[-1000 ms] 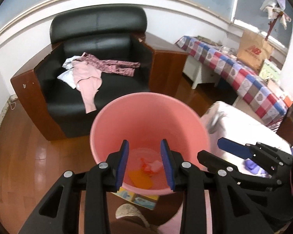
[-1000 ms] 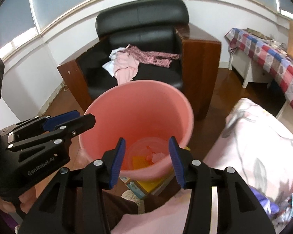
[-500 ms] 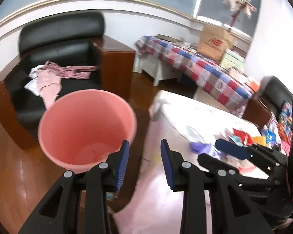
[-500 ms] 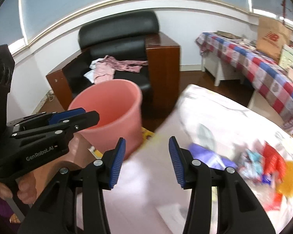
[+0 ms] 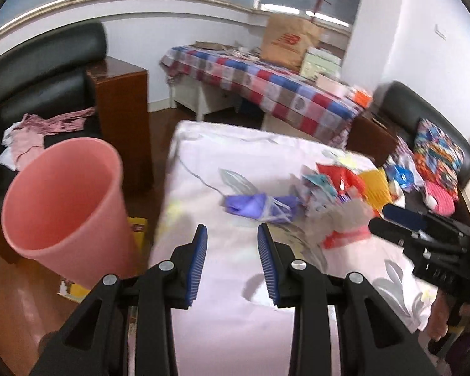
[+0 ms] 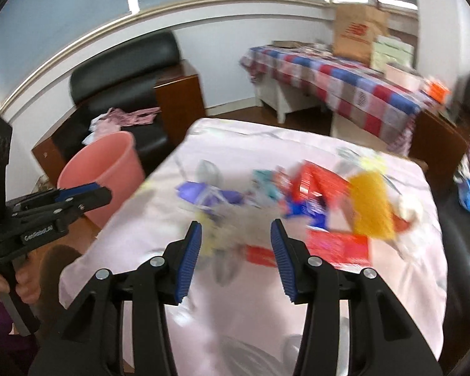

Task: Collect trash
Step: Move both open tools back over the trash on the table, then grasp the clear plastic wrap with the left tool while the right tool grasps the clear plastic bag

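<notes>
Trash lies scattered on a table under a pale pink cloth (image 5: pixel 266 156): a purple wrapper (image 5: pixel 253 205), a red packet (image 6: pixel 316 185), a yellow wrapper (image 6: pixel 371 206) and several blurred scraps. A pink bucket (image 5: pixel 62 206) stands on the floor left of the table, also the pink bucket (image 6: pixel 100 169) in the right wrist view. My left gripper (image 5: pixel 232 238) hovers open over the cloth, short of the purple wrapper, with nothing between its pads. My right gripper (image 6: pixel 235 233) is open above the blurred scraps, holding nothing.
A black armchair (image 6: pixel 122 62) with clothes on it and a wooden side cabinet (image 5: pixel 122 116) stand behind the bucket. A checkered table (image 5: pixel 266 91) with boxes lines the far wall. A dark sofa (image 5: pixel 423 119) with colourful bags sits right of the table. Flat packaging (image 5: pixel 138 228) lies by the bucket.
Both grippers swung right, from over the bucket's mouth to over the table with the trash. The bucket slid to the left of both views. Jaw gaps look unchanged.
</notes>
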Tool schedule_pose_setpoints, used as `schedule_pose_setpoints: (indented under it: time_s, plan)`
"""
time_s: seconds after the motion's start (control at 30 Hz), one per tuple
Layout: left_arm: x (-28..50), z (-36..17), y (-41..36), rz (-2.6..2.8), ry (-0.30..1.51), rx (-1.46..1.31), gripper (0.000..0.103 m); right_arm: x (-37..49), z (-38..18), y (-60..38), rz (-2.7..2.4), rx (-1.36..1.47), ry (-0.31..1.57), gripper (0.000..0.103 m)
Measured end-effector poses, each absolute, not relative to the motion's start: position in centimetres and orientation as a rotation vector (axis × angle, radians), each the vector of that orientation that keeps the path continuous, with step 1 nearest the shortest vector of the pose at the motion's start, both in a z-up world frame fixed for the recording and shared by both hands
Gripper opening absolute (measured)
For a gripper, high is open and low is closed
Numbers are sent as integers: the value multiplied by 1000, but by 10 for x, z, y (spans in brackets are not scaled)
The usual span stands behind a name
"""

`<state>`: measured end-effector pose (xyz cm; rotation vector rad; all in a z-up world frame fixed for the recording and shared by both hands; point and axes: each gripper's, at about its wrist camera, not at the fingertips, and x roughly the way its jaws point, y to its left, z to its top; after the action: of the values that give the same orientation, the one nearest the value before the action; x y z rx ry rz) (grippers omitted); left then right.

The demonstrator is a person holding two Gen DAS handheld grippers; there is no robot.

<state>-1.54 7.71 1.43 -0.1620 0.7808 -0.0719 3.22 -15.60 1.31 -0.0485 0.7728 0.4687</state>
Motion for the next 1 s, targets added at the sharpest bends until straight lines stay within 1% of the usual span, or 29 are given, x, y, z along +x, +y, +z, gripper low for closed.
schedule_pose_setpoints:
  time_s: [0.17, 0.3, 0.43, 0.5, 0.8, 1.0]
  plan:
    - [-9, 3, 50, -161, 829, -159, 33, 35, 7, -188, 415, -4, 780, 47]
    - [-1, 6, 20, -254, 822, -105, 34, 37, 3, -210, 377, 30, 787, 47]
    - [13, 9, -8, -326, 807, -43, 41, 37, -2, -232, 338, 57, 793, 47]
    - [24, 7, -17, -346, 815, -18, 41, 38, -5, -243, 322, 72, 799, 47]
    - [60, -11, -34, -426, 829, 73, 44, 41, -9, -279, 258, 122, 809, 47]
    - [69, -25, -40, -486, 843, 59, 44, 46, -15, -291, 229, 134, 820, 47]
